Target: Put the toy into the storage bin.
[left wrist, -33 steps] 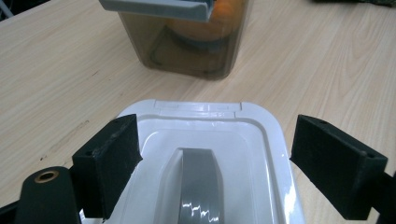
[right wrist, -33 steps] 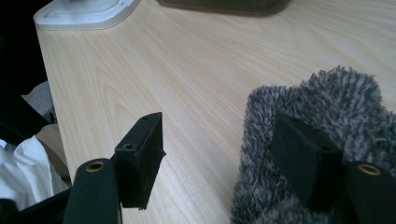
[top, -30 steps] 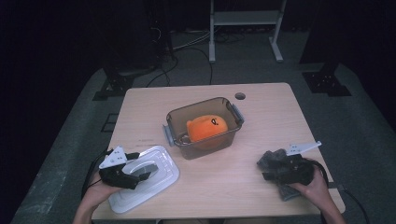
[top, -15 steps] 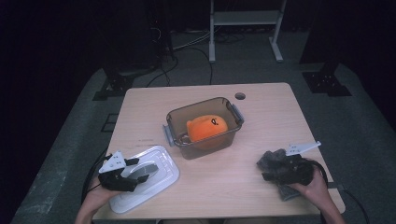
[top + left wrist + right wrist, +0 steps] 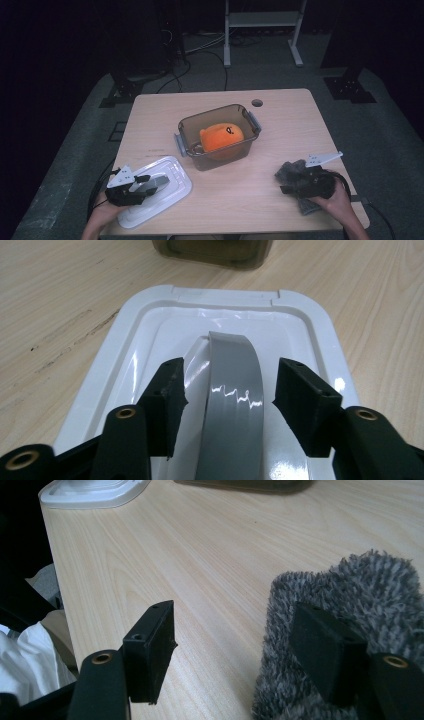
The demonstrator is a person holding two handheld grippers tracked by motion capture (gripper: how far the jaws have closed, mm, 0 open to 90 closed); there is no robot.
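the left gripper sits low over the white rectangular plastic lid at the near left of the pale wooden table. its jaws have just been closing around the lid's raised grey handle, narrow gaps remaining. the right gripper rests wide open, one jaw on a grey fuzzy cloth, gripping nothing.
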